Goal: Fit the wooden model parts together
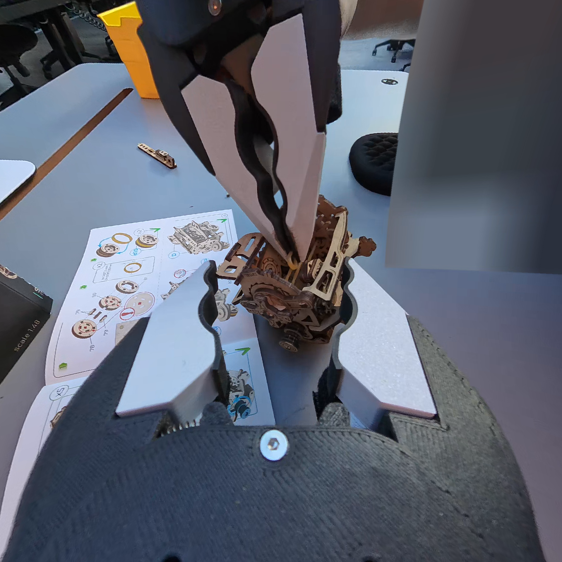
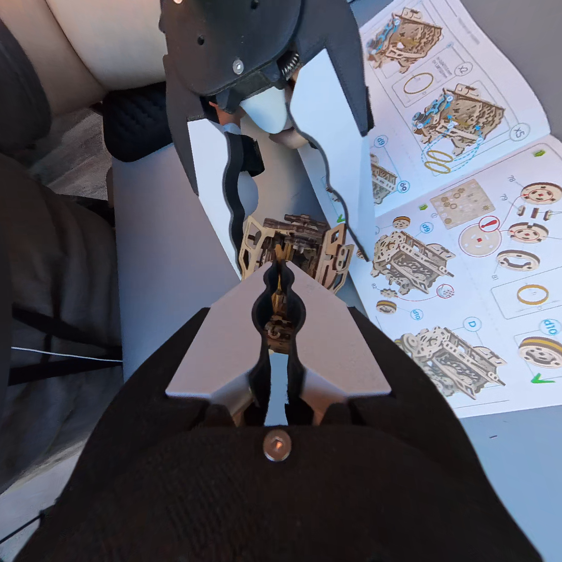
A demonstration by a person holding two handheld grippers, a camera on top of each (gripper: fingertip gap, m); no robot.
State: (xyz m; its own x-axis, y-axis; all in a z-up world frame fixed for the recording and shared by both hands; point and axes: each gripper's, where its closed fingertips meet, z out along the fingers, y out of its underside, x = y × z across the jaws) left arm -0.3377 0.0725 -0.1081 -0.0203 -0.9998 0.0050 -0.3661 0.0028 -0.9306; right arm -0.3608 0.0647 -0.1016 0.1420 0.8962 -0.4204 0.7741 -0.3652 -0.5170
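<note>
The wooden model [image 1: 282, 298] stands tilted on the grey table [image 1: 106, 170], with an open flap on its left. My left gripper [image 1: 278, 264] straddles it at a wide spread, and both pads [image 1: 345, 292] lie against its sides. The right wrist view shows the same: its fingers flank the model [image 2: 298, 240]. My right gripper [image 1: 293, 257] comes down from above into the model's open top, shut on a yellow rubber band [image 1: 292, 261] that runs down into the model. In its own view the right gripper's tips [image 2: 278, 264] meet on the band [image 2: 278, 252].
An open instruction sheet [image 1: 137, 273] lies left of the model and under my left finger. A loose wooden strip [image 1: 156, 155] lies farther back. A black box [image 1: 21, 319], a yellow box [image 1: 130, 51] and a black cushion [image 1: 374, 161] stand around. My left and right fingertips are right by each other.
</note>
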